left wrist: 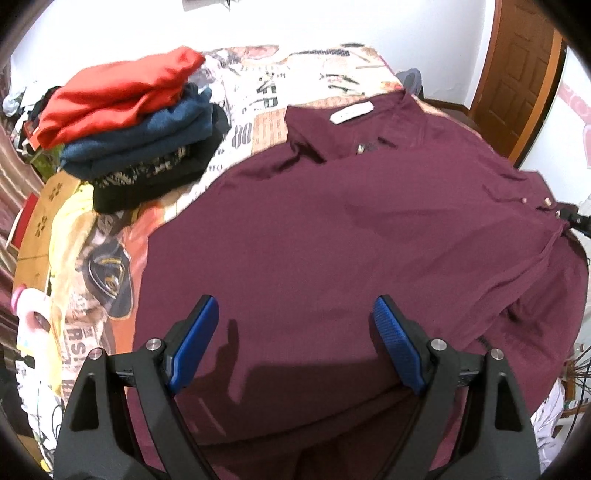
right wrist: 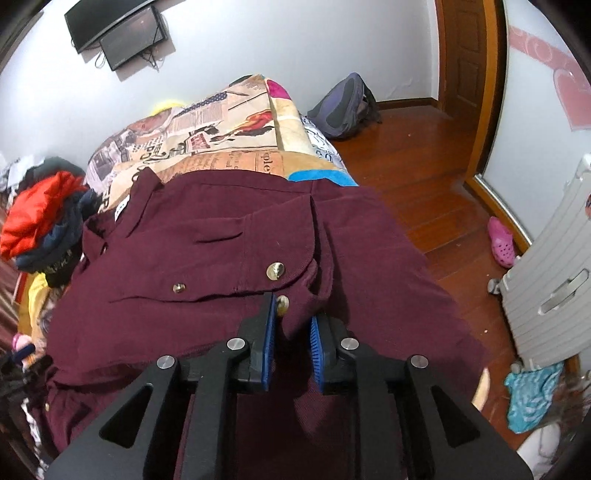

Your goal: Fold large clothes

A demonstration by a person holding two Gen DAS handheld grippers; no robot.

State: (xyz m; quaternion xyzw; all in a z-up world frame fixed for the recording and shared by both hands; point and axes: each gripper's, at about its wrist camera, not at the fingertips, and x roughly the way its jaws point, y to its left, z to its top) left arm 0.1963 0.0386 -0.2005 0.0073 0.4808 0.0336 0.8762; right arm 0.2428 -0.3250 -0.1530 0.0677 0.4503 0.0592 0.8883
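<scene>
Left wrist view: the left gripper (left wrist: 295, 332) hangs with jaws spread wide and empty above a maroon shirt (left wrist: 332, 240) lying flat on the patterned bedspread (left wrist: 258, 92), beside a stack of folded clothes (left wrist: 136, 129). Right wrist view: the right gripper (right wrist: 293, 325) has narrowly parted jaws with a fold of the shirt's (right wrist: 221, 258) buttoned edge between them; whether the pads press it is unclear, and the near hem is hidden behind the gripper.

From my seat I saw plain white walls (right wrist: 229, 44) and a glossy reddish-brown wooden floor (right wrist: 417, 147). A bed covered in a newspaper-print patchwork bedspread (right wrist: 221, 136) filled the middle. A black flat screen (right wrist: 122, 33) hung high on the far wall. A panelled brown wooden door (right wrist: 465, 55) stood in the corner, a grey-purple backpack (right wrist: 343, 107) slumped nearby. A pink scroll-pattern border (right wrist: 554, 74) ran along the right wall.
</scene>
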